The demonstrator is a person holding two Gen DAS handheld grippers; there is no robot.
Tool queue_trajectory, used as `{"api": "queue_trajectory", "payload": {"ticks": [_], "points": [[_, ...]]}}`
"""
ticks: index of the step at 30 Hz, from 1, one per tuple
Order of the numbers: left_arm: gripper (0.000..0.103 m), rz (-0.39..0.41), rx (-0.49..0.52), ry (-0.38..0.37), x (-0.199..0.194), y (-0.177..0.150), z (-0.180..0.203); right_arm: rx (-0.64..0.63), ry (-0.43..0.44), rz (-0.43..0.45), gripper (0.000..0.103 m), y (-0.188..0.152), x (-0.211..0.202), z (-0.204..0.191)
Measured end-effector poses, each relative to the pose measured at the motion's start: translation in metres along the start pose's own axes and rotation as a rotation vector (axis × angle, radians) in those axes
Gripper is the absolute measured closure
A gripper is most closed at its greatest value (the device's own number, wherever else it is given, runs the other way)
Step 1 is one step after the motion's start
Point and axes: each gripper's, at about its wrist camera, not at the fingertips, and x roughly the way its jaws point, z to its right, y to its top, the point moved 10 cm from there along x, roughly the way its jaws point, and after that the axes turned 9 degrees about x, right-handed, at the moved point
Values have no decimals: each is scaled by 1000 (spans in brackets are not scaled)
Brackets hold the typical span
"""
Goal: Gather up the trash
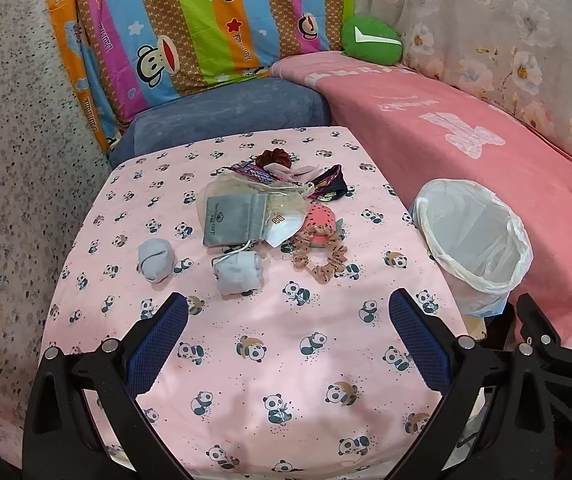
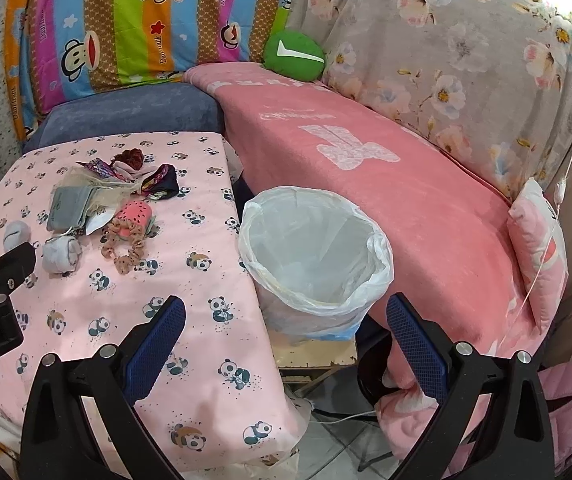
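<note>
A heap of small items lies mid-table on the panda-print cloth (image 1: 269, 344): a grey pouch (image 1: 231, 218), a white face mask (image 1: 281, 229), a spotted scrunchie (image 1: 320, 256), a dark red scrunchie (image 1: 271, 157), wrappers (image 1: 328, 186) and two grey sock balls (image 1: 155, 260) (image 1: 238, 272). The bin lined with a clear bag (image 1: 472, 240) (image 2: 314, 252) stands off the table's right edge. My left gripper (image 1: 288, 340) hovers open over bare cloth, short of the heap. My right gripper (image 2: 286, 340) is open in front of the bin, holding nothing.
A pink-covered sofa (image 2: 386, 168) runs behind and to the right of the bin, with a blue cushion (image 1: 225, 116), a striped monkey-print pillow (image 1: 189, 28) and a green cushion (image 1: 372, 42). The bin rests on a low wooden stool (image 2: 318, 354). Tiled floor (image 2: 338, 440) shows below.
</note>
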Motion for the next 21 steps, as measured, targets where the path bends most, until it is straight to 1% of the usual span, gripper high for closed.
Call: {"api": "queue_trajectory", "payload": {"ticks": [21], "points": [[7, -9, -1, -2, 4, 2, -8, -7, -15, 14, 7, 12, 1, 2]]}}
